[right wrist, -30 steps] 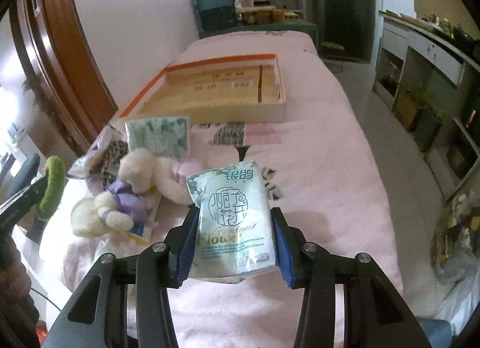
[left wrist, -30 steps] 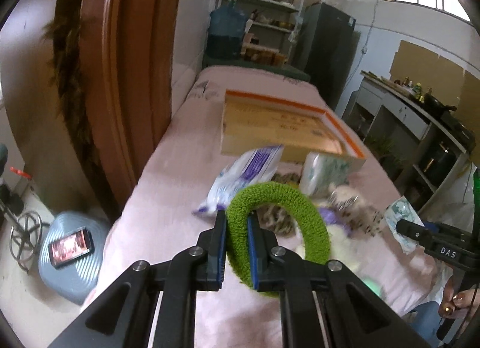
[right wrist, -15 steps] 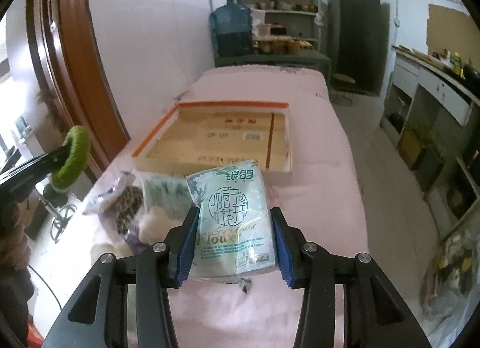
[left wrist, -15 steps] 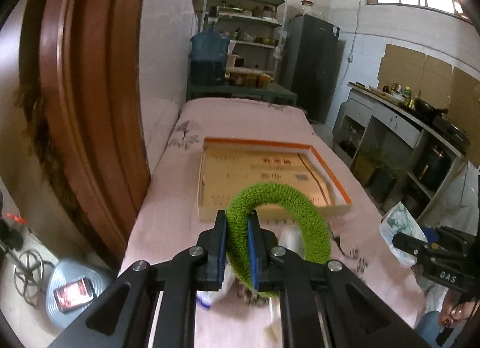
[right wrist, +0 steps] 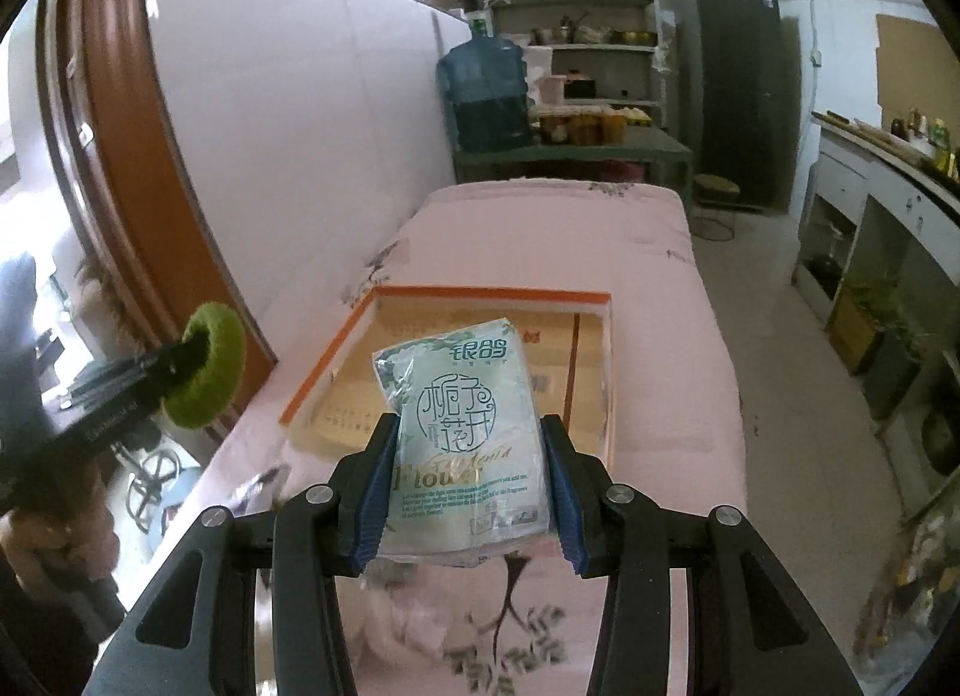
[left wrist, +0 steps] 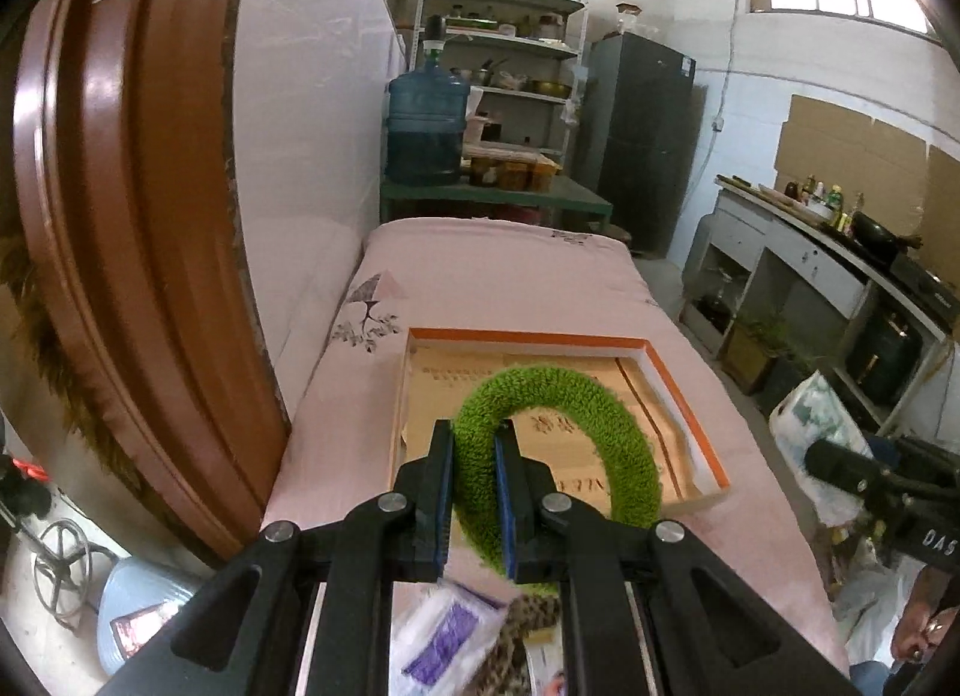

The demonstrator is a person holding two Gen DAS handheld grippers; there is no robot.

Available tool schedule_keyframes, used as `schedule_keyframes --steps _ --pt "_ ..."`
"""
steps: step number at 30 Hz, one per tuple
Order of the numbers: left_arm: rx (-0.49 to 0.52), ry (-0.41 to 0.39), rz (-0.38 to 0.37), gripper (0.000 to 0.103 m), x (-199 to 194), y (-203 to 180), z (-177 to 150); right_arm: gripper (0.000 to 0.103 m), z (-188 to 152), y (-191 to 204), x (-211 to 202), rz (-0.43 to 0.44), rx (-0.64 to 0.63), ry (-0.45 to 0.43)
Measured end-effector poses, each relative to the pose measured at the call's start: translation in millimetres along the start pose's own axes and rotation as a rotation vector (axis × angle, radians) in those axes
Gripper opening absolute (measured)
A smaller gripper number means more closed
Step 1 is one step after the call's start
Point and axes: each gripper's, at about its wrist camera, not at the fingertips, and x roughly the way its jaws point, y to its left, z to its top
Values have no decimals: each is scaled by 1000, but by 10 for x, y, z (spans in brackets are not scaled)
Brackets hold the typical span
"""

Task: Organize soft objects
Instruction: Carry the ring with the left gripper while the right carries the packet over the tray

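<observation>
My left gripper [left wrist: 474,492] is shut on a fuzzy green ring [left wrist: 630,444], held in the air over the near end of a shallow orange-rimmed cardboard tray [left wrist: 684,396] on the pink bed. The right gripper [right wrist: 468,486] is shut on a pale green tissue pack [right wrist: 462,426], raised above the bed in front of the same tray [right wrist: 324,372]. In the right wrist view the green ring [right wrist: 210,366] and left gripper [right wrist: 180,363] show at the left. The right gripper's body [left wrist: 888,486] and its tissue pack [left wrist: 810,426] appear at the right of the left wrist view.
A purple-and-white packet [left wrist: 444,636] and a leopard-print item [left wrist: 522,630] lie on the bed below my left gripper. A brown door frame [left wrist: 138,216] rises on the left. A water jug [left wrist: 426,126], shelves and a dark cabinet [left wrist: 648,144] stand beyond the bed; counters line the right.
Both grippers have risen and moved forward toward the tray with their loads. The pile of soft toys and packets has slipped down out of both views; the tray now sits under the held items.
</observation>
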Motion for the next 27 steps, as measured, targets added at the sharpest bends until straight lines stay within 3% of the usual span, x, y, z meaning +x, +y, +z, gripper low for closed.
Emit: schedule_keyframes --steps 14,27 --pt "29 132 -21 13 806 -78 250 47 518 -46 672 38 -7 53" --pt "14 251 -52 13 1500 -88 198 47 442 -173 1620 24 4 179"
